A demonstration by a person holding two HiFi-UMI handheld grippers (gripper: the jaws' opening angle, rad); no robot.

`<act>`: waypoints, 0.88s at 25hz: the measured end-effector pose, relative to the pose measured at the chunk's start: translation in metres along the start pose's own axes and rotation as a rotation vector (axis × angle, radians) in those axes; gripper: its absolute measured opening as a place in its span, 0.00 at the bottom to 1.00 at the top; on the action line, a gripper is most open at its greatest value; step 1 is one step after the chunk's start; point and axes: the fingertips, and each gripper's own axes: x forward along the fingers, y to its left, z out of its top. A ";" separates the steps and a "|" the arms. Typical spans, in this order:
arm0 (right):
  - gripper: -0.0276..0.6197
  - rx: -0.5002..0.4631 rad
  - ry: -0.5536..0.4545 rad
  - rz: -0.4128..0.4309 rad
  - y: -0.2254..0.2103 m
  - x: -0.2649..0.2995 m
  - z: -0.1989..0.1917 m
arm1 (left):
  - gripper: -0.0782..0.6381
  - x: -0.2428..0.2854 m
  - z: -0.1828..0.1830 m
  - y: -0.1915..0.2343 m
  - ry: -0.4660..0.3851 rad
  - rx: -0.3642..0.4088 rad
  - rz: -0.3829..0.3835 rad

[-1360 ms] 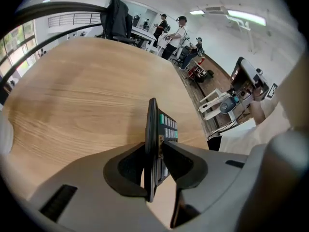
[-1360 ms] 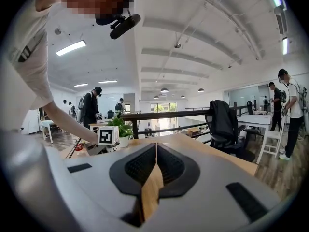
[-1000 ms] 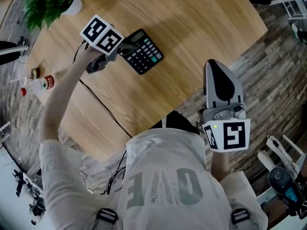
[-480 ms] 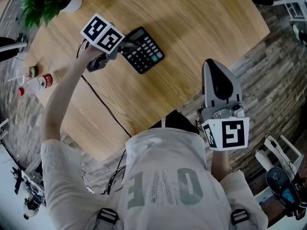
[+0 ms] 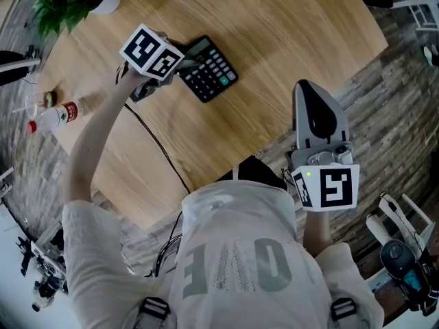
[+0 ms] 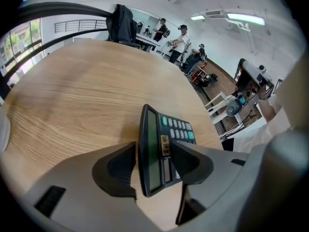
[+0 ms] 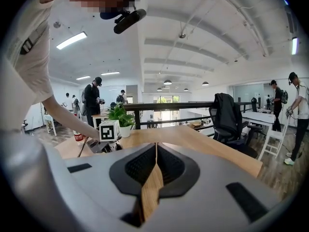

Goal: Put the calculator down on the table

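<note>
Black calculator (image 5: pixel 211 72), grey display — few green keys

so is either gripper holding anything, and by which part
Nothing looks gripped: the jaws of the left gripper have just been opening and straddle the calculator's display end on the table. The right gripper is shut, empty.

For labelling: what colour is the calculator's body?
Black; the calculator shows best in the left gripper view.

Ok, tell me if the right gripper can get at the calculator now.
Probably, across bare table. The right gripper is shut; the calculator has its key end free, though the left gripper, jaws just opening, straddles its display end.
</note>
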 end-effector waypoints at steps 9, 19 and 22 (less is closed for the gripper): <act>0.08 -0.009 -0.028 0.025 0.013 -0.008 0.008 | 0.60 -0.011 0.002 0.015 -0.098 0.048 0.256; 0.08 -0.014 -0.098 0.039 0.021 -0.034 0.028 | 0.61 -0.058 0.008 0.027 -0.370 -0.041 0.648; 0.08 -0.022 -0.129 0.034 0.021 -0.048 0.035 | 0.61 -0.112 0.025 0.019 -0.593 -0.109 0.827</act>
